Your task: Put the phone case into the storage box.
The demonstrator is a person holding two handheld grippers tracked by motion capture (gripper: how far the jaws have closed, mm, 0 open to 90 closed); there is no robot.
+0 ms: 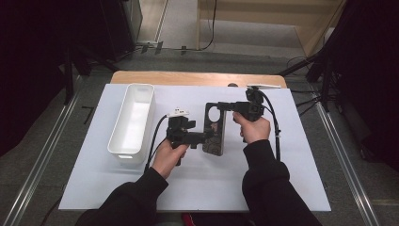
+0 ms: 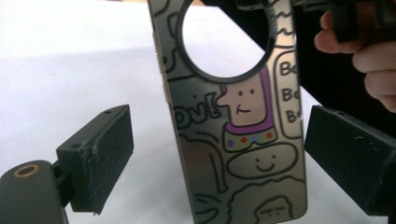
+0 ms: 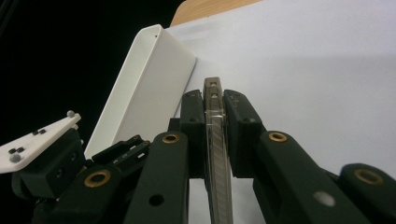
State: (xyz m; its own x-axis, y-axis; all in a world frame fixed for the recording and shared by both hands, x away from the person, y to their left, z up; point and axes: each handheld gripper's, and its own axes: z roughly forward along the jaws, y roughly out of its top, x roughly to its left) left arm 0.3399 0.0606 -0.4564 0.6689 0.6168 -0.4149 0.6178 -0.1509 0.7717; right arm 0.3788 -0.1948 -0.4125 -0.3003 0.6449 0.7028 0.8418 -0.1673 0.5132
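A glossy phone case [image 1: 214, 129] printed with cartoon faces and a round camera hole is held over the white sheet. My right gripper [image 1: 226, 106] is shut on its far end; in the right gripper view both pads of that gripper [image 3: 215, 100] clamp the case [image 3: 218, 177] edge-on. My left gripper [image 1: 207, 137] reaches in from the left at the case's near half. In the left gripper view its jaws stand wide apart on either side of the case [image 2: 243, 130], so the left gripper [image 2: 224, 158] is open, with gaps on both sides.
A long white bin [image 1: 132, 120] stands left of the grippers, also seen as the white bin [image 3: 144, 84] past the right jaws. A white sheet [image 1: 282, 179] covers the wooden table [image 1: 188, 77]. Dark stands and cables surround the table.
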